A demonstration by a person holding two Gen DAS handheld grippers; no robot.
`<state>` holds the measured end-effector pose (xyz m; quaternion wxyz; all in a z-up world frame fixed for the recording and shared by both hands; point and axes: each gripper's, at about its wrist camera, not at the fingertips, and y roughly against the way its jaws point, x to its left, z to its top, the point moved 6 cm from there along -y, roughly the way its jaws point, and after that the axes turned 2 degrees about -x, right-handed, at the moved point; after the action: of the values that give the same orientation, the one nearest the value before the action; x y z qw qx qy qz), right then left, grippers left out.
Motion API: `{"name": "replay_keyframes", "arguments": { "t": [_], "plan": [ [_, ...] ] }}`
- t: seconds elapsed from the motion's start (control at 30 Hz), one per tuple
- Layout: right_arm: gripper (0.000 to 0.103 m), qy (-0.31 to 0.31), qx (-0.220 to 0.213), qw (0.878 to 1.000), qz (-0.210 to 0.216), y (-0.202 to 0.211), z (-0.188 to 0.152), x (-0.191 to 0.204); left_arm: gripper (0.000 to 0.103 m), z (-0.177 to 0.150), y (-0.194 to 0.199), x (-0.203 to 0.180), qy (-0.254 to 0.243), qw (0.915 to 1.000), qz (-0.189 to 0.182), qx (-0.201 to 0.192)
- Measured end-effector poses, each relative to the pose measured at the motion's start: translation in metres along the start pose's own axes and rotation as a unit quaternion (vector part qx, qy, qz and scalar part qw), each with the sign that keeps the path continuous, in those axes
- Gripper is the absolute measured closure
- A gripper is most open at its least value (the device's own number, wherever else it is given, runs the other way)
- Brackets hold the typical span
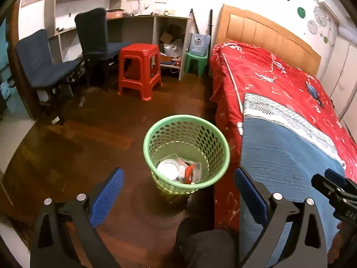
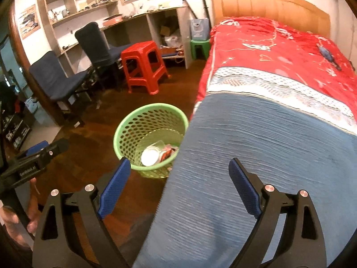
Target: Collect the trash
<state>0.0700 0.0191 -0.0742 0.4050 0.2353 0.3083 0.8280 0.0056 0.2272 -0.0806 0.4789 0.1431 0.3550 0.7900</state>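
A green perforated waste basket (image 1: 187,134) stands on the wooden floor beside the bed and also shows in the right wrist view (image 2: 133,131). Inside lie a white round lid (image 1: 168,169), clear plastic packaging and a red wrapper (image 1: 189,172). My left gripper (image 1: 179,192) is open and empty, held above and just short of the basket. My right gripper (image 2: 179,187) is open and empty, held over the blue blanket (image 2: 256,156) at the bed's edge. Each gripper shows at the edge of the other's view.
A bed with a red cover (image 1: 279,73) and wooden headboard fills the right. A red stool (image 1: 140,71), a green stool (image 1: 197,63), two dark blue chairs (image 1: 42,64) and a desk with shelves (image 1: 142,17) stand at the back. A small dark item (image 2: 328,55) lies on the bed.
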Motion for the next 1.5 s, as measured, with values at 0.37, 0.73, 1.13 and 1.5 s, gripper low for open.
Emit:
{"name": "replay_keyframes", "arguments": {
  "t": [0.37, 0.73, 1.13, 1.5],
  "plan": [
    [0.012, -0.017, -0.006, 0.999, -0.027, 0.027, -0.022, -0.023, 0.007, -0.009, 0.018, -0.030, -0.031, 0.9994, -0.002, -0.013],
    [0.009, -0.035, -0.031, 0.998, -0.047, 0.061, -0.031, -0.045, 0.007, -0.010, 0.040, -0.056, -0.058, 0.9977, -0.003, -0.034],
    [0.009, -0.048, -0.050, 0.996, -0.058, 0.085, -0.032, -0.055, 0.007, -0.005, 0.066, -0.074, -0.073, 0.9951, 0.006, -0.067],
    [0.007, -0.046, -0.060, 0.995, -0.059, 0.090, -0.030, -0.053, 0.007, -0.004, 0.073, -0.078, -0.073, 0.9944, 0.018, -0.075]
  ]
}}
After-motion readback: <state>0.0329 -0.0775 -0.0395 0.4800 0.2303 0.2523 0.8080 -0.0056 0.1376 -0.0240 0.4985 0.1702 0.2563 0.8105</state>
